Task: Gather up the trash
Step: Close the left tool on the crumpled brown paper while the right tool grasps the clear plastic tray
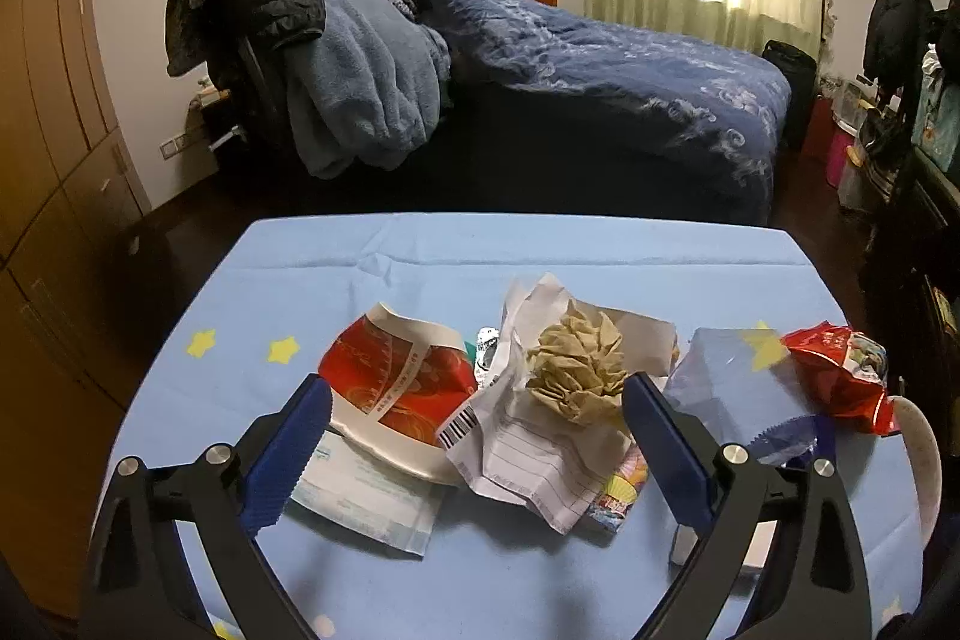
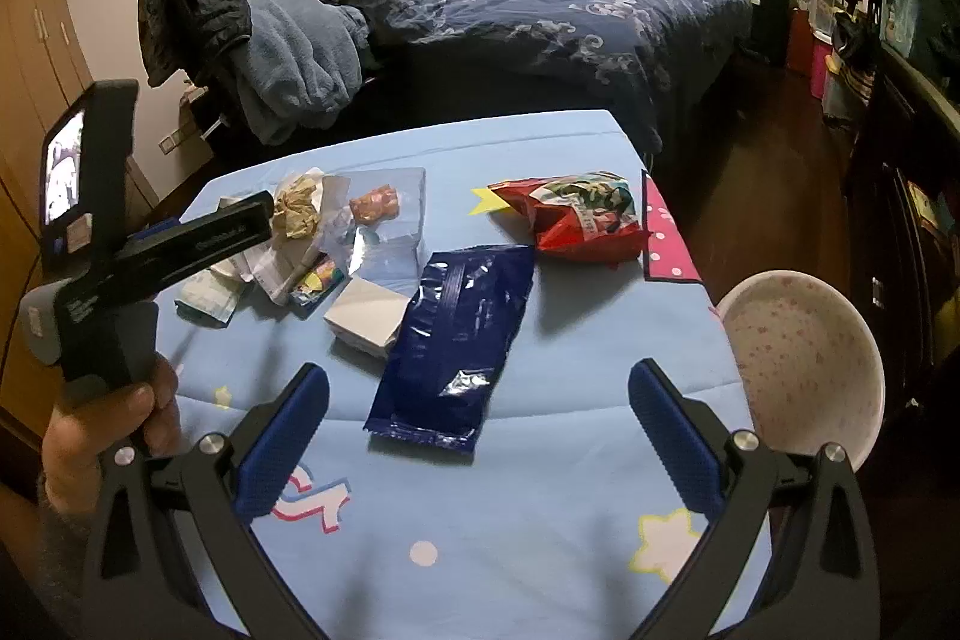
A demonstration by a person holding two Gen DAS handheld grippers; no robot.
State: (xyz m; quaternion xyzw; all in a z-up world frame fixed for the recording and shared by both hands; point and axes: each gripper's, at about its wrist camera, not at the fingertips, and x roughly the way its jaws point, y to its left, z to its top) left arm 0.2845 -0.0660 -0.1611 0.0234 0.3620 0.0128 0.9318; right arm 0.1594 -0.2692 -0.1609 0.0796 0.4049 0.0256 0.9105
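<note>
Trash lies on a light blue tablecloth (image 1: 372,244). In the left wrist view my left gripper (image 1: 477,403) is open, its blue pads on either side of a crumpled white paper (image 1: 534,454) topped by a brown paper ball (image 1: 576,370); a red and white wrapper (image 1: 399,382) lies just left. A red snack bag (image 1: 840,376) sits far right. In the right wrist view my right gripper (image 2: 480,394) is open just above a flat dark blue bag (image 2: 462,340). The red snack bag (image 2: 579,217) lies beyond it. A hand (image 2: 114,430) holds the left gripper's body (image 2: 138,256) over the paper pile.
A white speckled bowl (image 2: 810,358) stands at the table's right edge, also seen as the bowl's rim (image 1: 921,454). A small white box (image 2: 369,319) and a clear plastic bag (image 2: 390,214) lie mid-table. A bed (image 1: 600,88) with blue bedding stands behind the table.
</note>
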